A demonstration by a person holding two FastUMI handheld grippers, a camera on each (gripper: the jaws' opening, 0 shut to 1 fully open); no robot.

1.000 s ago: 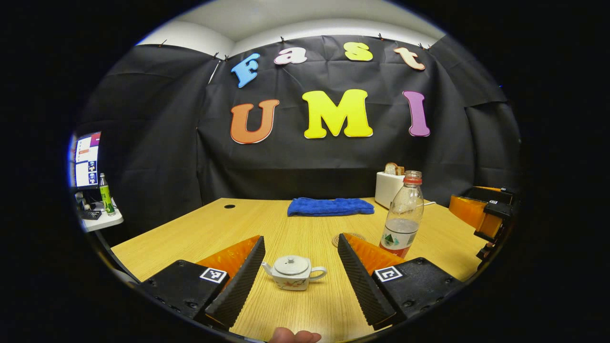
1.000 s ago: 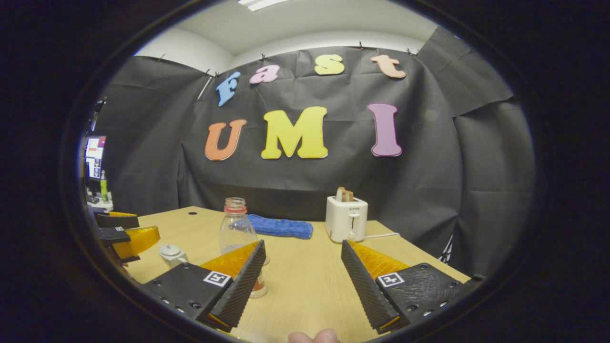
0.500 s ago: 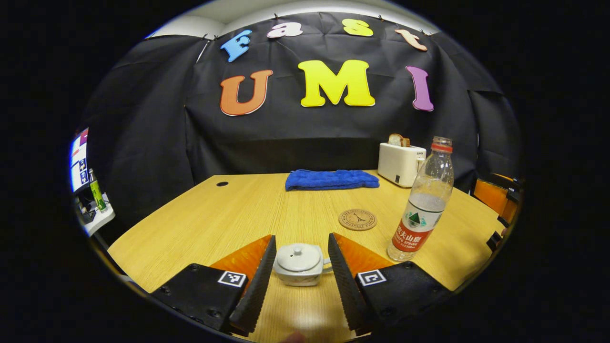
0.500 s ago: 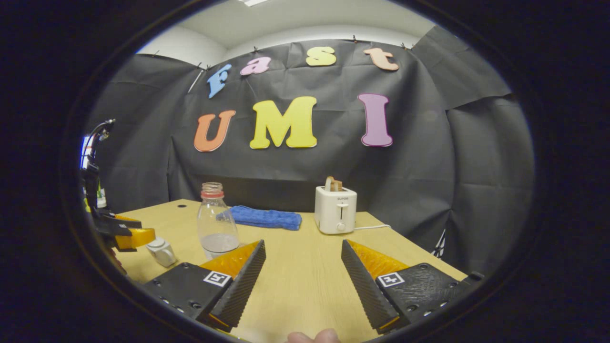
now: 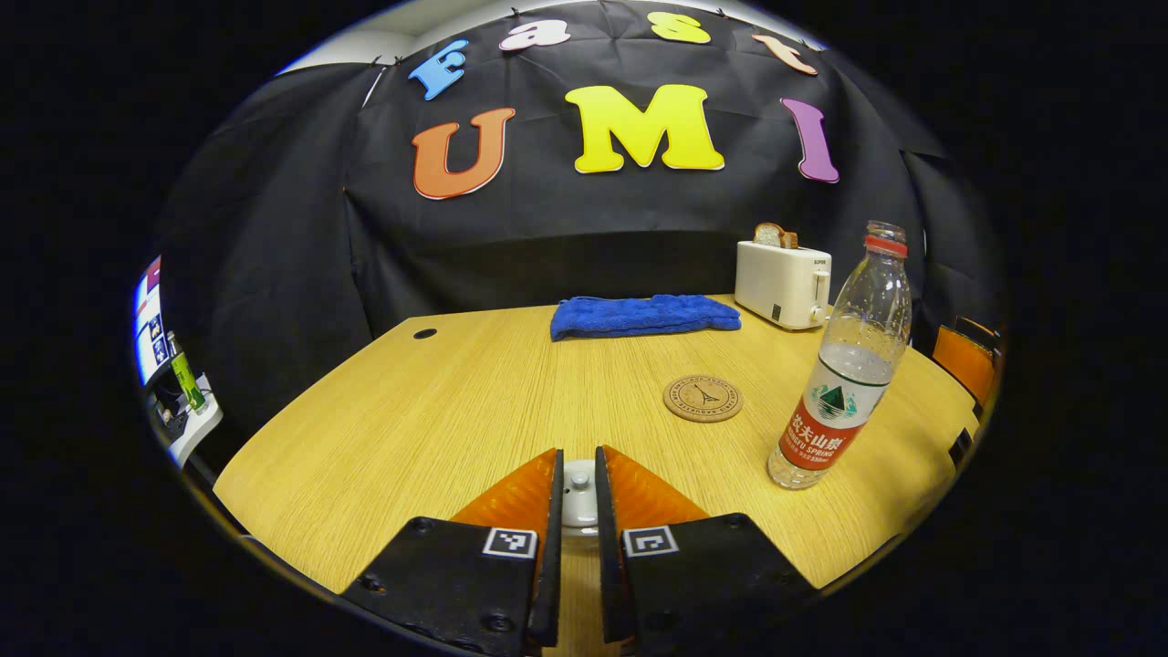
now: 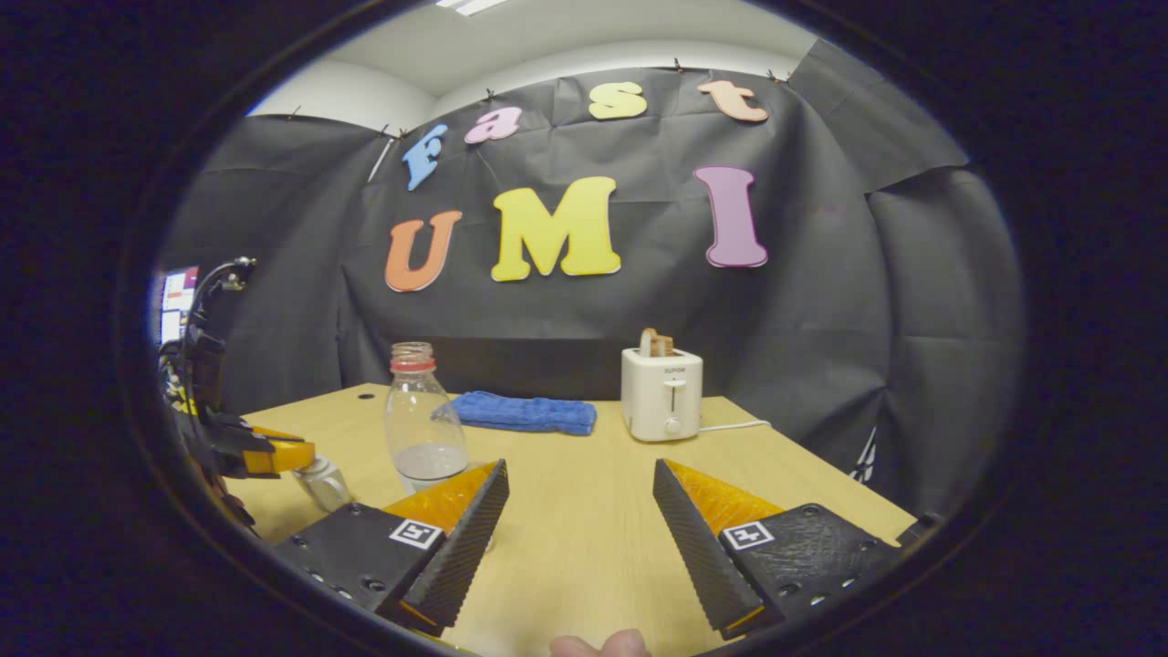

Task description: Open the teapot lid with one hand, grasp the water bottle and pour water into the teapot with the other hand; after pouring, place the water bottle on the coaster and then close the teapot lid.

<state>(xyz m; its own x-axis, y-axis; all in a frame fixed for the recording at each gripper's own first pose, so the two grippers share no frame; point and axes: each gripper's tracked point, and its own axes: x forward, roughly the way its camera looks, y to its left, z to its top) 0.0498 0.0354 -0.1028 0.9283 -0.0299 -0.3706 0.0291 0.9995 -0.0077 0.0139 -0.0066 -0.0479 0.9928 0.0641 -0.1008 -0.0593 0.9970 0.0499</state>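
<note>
progress: barely started imo. Lid (image 5: 578, 476) is on the teapot (image 5: 579, 506), no pour yet, bottle not on the coaster, so pretty much all steps left.
left gripper (image 5: 576, 474): bottom center of left gripper view, jaws nearly closed w/ just a narrow gap, pinched around the lid knob. Looks like both press on it, can't be 100% sure.
right gripper (image 6: 580, 520): bottom of right gripper view, jaws wide apart, holding nothing, aimed over bare desk (image 6: 584, 493).
water bottle (image 5: 847, 365): upright, right side of left gripper view, cap off, part full.
coaster (image 5: 703, 398): center-right on the desk, just left of the bottle, not touching.
next: lift lid, then right goes for the bottle.
</note>
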